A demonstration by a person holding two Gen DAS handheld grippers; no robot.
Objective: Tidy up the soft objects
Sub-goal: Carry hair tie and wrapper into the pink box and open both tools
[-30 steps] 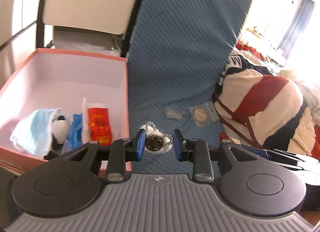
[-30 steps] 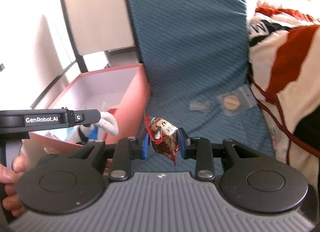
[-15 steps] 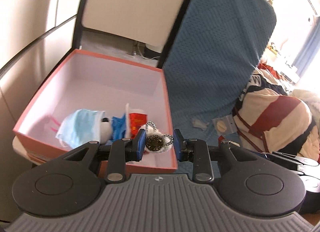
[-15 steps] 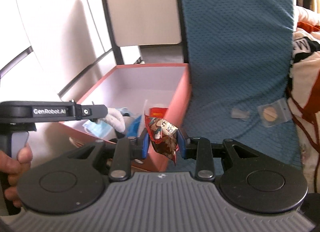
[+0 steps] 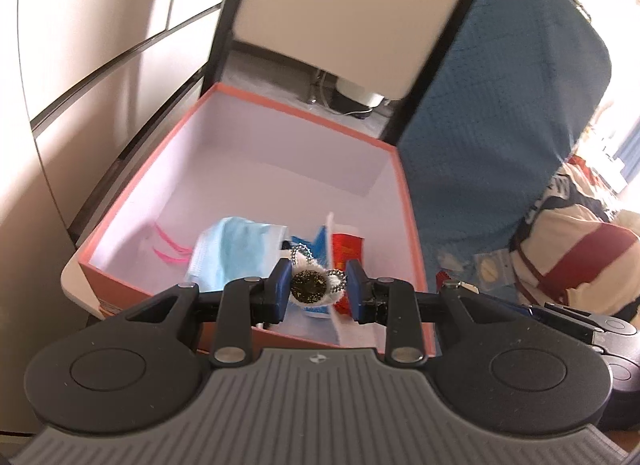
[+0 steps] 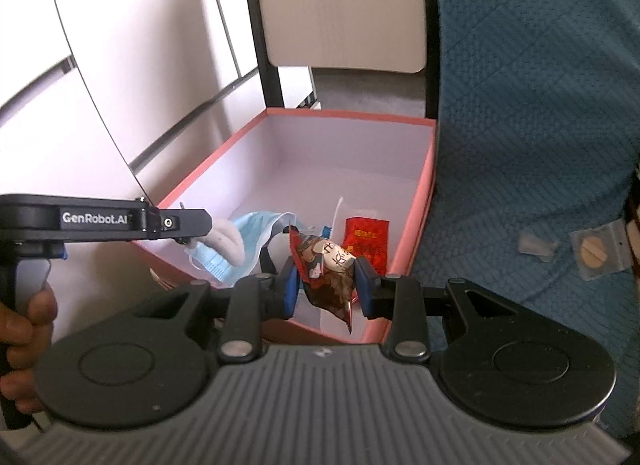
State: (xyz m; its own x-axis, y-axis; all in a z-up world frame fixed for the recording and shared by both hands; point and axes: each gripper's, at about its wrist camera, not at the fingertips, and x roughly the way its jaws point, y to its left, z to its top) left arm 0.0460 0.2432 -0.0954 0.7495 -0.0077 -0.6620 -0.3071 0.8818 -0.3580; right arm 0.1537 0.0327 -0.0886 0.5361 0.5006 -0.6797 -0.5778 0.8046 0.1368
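Two grippers of mine hang over the near edge of the pink box (image 5: pixel 256 103), each clamped on a soft thing. My left gripper (image 5: pixel 314 289) pinches a small fluffy white charm (image 5: pixel 310 285) with a dark glittery disc at its centre and beaded loops at its sides, held between the blue pads (image 5: pixel 282 285) above the box's near right corner. My right gripper (image 6: pixel 326 285) grips a crinkled snack packet (image 6: pixel 326 277) printed with a cartoon face, its lower tip dangling below the fingers and above the box's near wall. Inside the box, on the white floor, lie a light-blue face mask (image 5: pixel 230 249) toward the left, a red sachet (image 6: pixel 367 243) in clear wrap toward the right, and something blue (image 5: pixel 308 243) between them that I cannot make out. From the right wrist view my left gripper (image 6: pixel 192 225) shows side-on, reaching in from the left with the white fluff at its tip over the mask, my left hand (image 6: pixel 24 337) on its handle. The box sits on a chair (image 6: pixel 340 5), hard against a blue quilted cover (image 6: pixel 540 105). On that cover, well apart from the box, lie a clear pouch holding a tan disc (image 6: pixel 596 251) and a small clear scrap (image 6: pixel 536 245) just beside it.
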